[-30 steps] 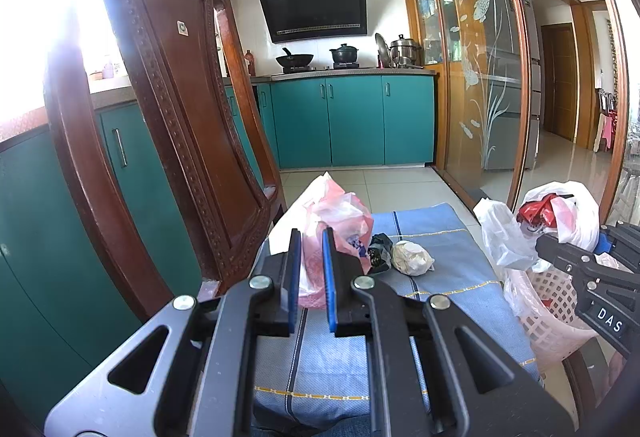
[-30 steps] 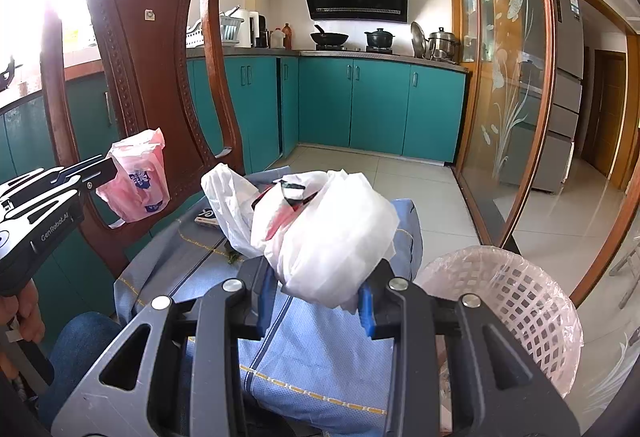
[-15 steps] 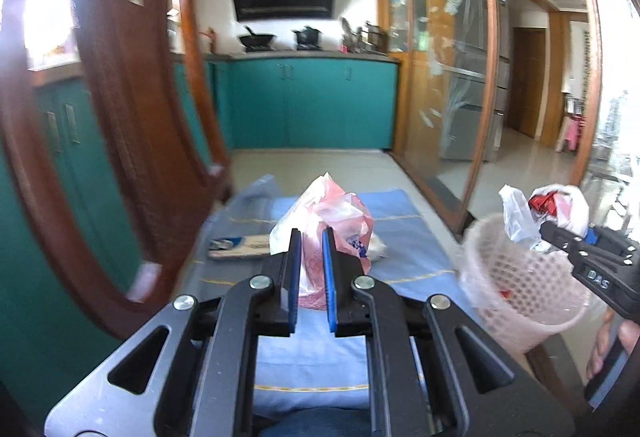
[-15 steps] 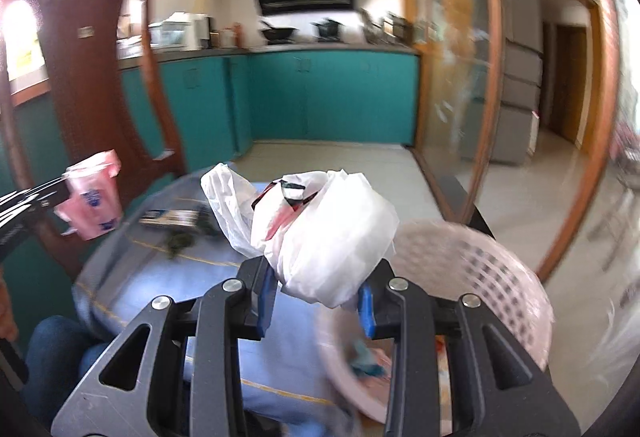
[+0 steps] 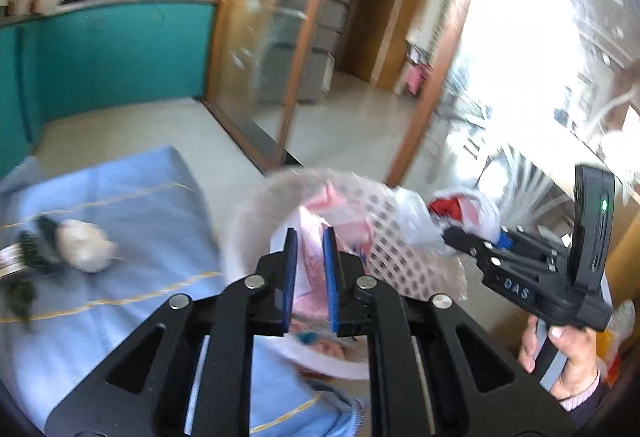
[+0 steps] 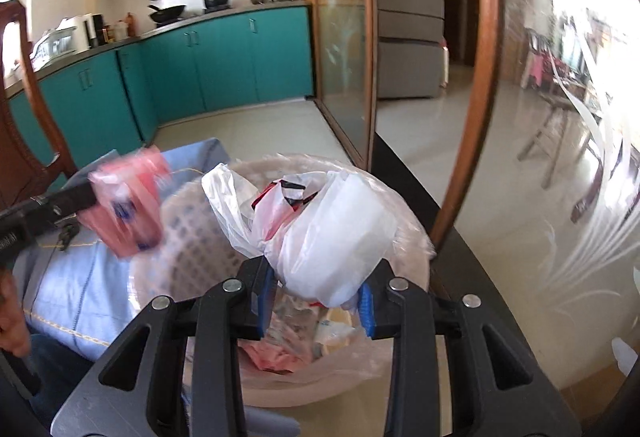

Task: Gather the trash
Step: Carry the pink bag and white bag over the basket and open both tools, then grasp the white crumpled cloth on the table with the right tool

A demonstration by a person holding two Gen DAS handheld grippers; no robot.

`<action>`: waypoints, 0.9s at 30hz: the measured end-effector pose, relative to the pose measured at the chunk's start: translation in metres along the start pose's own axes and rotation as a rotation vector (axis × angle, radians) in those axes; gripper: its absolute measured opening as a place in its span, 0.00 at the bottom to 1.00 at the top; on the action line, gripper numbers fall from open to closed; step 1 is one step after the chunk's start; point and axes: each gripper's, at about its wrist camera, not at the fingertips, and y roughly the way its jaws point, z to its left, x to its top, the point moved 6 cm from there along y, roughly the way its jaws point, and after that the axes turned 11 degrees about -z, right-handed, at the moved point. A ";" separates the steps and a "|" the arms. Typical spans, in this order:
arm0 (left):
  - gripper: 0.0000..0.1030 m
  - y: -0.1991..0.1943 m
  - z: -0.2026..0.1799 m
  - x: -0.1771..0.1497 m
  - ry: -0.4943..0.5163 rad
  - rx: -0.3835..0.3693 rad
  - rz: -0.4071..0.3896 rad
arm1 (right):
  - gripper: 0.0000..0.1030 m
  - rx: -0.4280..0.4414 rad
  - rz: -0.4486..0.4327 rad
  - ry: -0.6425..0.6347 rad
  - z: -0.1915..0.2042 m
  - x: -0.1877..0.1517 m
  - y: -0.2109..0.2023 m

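Two bundles are hanging over the round white lattice plastic basket [image 6: 188, 249], one in each gripper. Nearest in the right wrist view, the right gripper [image 6: 316, 297] is clamping a knotted white plastic bag with red wrappers inside [image 6: 332, 233] directly above the basket's mouth, its jaws having just been easing apart. To the left, the left gripper [image 5: 307, 277] is carrying a crumpled pink plastic wrapper [image 5: 310, 257]; its jaws have also just been widening, and whether the blue pads are pressing on it I cannot tell. To drop cleanly, each bundle is probably best released only once centred over the opening, clear of the rim. Farther left, a crumpled whitish paper ball [image 5: 82, 251] and dark scraps [image 5: 34, 253] are lying on the blue cloth-covered surface [image 5: 132, 221], yet to be collected.
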 end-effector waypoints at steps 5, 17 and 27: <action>0.63 -0.008 0.024 -0.002 0.017 0.106 -0.015 | 0.73 -0.013 0.012 -0.003 0.005 -0.002 0.009; 0.74 -0.113 0.185 -0.038 -0.067 0.717 0.023 | 0.74 0.309 0.031 -0.048 0.162 0.038 0.054; 0.76 -0.158 0.217 -0.064 -0.167 0.782 0.042 | 0.75 0.385 0.178 -0.308 0.328 0.010 0.164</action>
